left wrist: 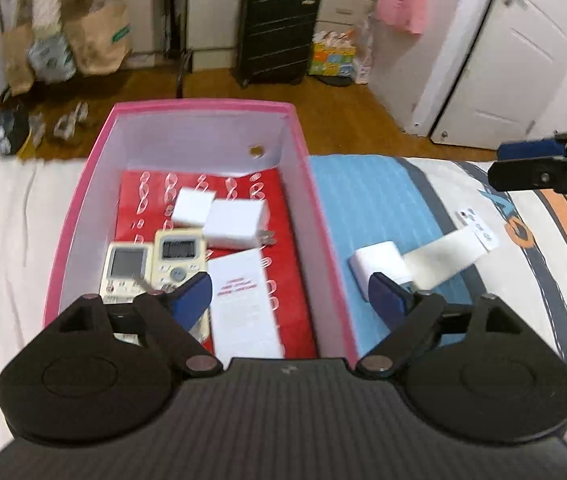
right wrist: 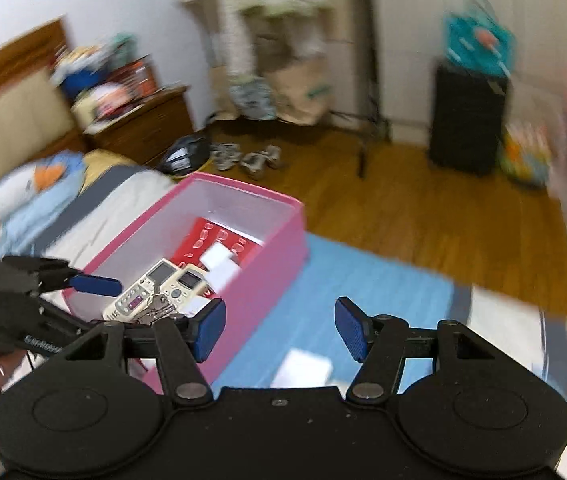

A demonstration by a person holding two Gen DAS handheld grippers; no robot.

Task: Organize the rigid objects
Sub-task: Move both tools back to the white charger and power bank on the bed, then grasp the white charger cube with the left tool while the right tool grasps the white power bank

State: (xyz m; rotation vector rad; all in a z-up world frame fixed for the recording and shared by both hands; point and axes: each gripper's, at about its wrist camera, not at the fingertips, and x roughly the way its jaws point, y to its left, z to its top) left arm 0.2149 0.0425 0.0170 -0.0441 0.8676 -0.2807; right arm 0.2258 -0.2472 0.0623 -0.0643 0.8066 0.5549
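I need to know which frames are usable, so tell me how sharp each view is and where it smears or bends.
Left wrist view: mild blur, the pink box and remotes are readable, and the fisheye bows the bed edge. Right wrist view: heavy motion smear across the room and the suitcase; only the gripper's own fingers stay crisp.

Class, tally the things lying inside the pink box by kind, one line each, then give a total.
Remote controls: 2
White chargers: 2
Red flat packet: 1
White leaflet: 1
Bunch of keys: 1
Total: 7
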